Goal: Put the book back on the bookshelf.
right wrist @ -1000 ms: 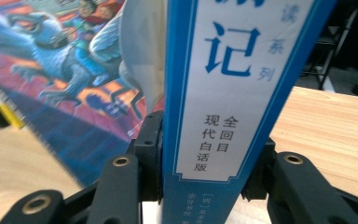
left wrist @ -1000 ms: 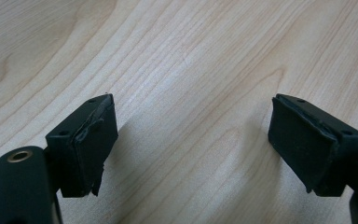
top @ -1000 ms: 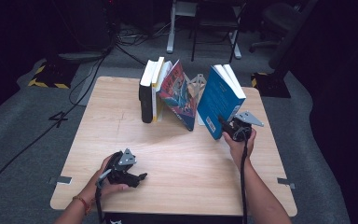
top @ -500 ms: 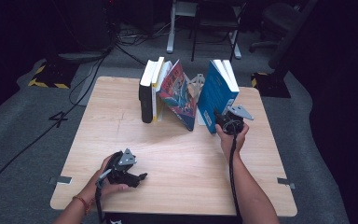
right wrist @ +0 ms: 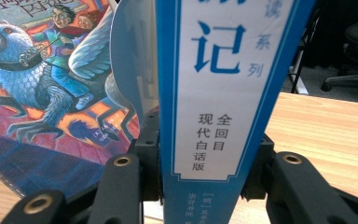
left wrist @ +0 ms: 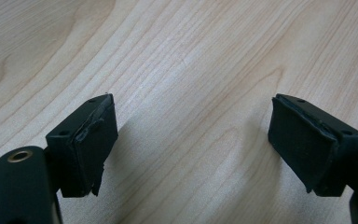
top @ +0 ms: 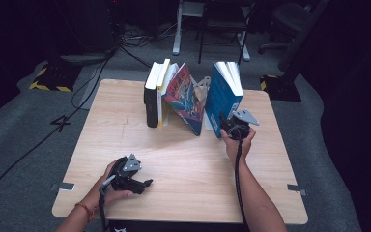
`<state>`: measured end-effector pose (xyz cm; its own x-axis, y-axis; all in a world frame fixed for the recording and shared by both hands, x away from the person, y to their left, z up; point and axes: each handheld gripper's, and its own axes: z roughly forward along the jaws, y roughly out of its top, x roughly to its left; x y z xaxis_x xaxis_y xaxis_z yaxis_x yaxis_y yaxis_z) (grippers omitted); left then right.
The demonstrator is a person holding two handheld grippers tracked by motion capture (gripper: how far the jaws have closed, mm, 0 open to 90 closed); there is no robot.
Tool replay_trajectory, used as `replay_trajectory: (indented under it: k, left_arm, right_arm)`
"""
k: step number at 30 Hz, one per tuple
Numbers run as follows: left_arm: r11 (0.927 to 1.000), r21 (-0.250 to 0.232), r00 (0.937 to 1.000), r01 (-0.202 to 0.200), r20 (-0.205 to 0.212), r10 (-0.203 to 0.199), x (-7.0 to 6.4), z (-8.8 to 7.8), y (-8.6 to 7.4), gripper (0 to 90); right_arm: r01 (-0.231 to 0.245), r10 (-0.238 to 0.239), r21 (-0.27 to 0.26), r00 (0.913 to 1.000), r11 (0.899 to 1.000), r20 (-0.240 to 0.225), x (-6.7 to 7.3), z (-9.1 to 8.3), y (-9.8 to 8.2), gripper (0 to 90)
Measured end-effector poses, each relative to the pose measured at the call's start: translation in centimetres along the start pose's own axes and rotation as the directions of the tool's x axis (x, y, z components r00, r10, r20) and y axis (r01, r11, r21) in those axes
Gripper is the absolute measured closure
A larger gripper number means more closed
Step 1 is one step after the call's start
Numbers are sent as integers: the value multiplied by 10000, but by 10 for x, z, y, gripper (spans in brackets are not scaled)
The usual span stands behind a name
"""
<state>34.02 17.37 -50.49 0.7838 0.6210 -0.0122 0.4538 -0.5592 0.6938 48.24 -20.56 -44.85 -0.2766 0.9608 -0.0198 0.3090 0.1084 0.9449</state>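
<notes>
A blue book [top: 222, 96] with a white spine label [right wrist: 214, 93] stands nearly upright at the back right of the wooden table [top: 183, 169]. My right gripper [top: 229, 126] is shut on its lower spine, one jaw on each cover [right wrist: 205, 154]. Just left of it a book with an illustrated cover [top: 186, 99] [right wrist: 51, 84] leans against the row. My left gripper [top: 140, 183] rests near the front left of the table, held in a hand. Its jaws stand wide apart over bare wood [left wrist: 193, 140], with nothing between them.
A black book [top: 150, 99] and a yellow-and-white one [top: 162, 92] stand upright at the left end of the row. A pale object [top: 202, 89] shows between the illustrated book and the blue one. Chairs and cables lie on the dark floor beyond the table.
My right gripper has moved a little to the left with the blue book, and the book has gone from a lean to nearly upright, closer to the illustrated book. The left gripper has stayed put.
</notes>
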Motion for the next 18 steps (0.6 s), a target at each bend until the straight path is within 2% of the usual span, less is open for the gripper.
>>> replay_trajectory:
  k: [7, 8, 9, 11, 13, 18]
  left_arm:
    - [10000, 2, 10000, -9, -3, 9, 0, 0, 0, 162]
    - [10000, 2, 10000, -17, -1, 17, 0, 0, 0, 162]
    - [10000, 6, 10000, -17, -1, 17, 0, 0, 0, 162]
    - [10000, 3, 10000, -16, -1, 16, 0, 0, 0, 162]
    - [10000, 3, 10000, -17, -1, 17, 0, 0, 0, 162]
    - [10000, 6, 10000, -23, 15, 23, 0, 0, 0, 162]
  right_arm:
    - [-9, 10, 75, 9999, 10000, -159, -1, -6, -6, 557]
    - [43, -42, 83, 9999, 10000, -124, -1, -7, -9, 556]
    - [349, -349, 33, 9994, 9994, -22, 1, -8, -18, 571]
    - [436, -436, -5, 9990, 9990, 22, 1, -9, -23, 578]
    - [322, -321, -235, 9995, 9992, 78, 2, -10, -32, 600]
    - [-34, 37, -251, 9999, 9997, 150, 5, -7, -30, 616]
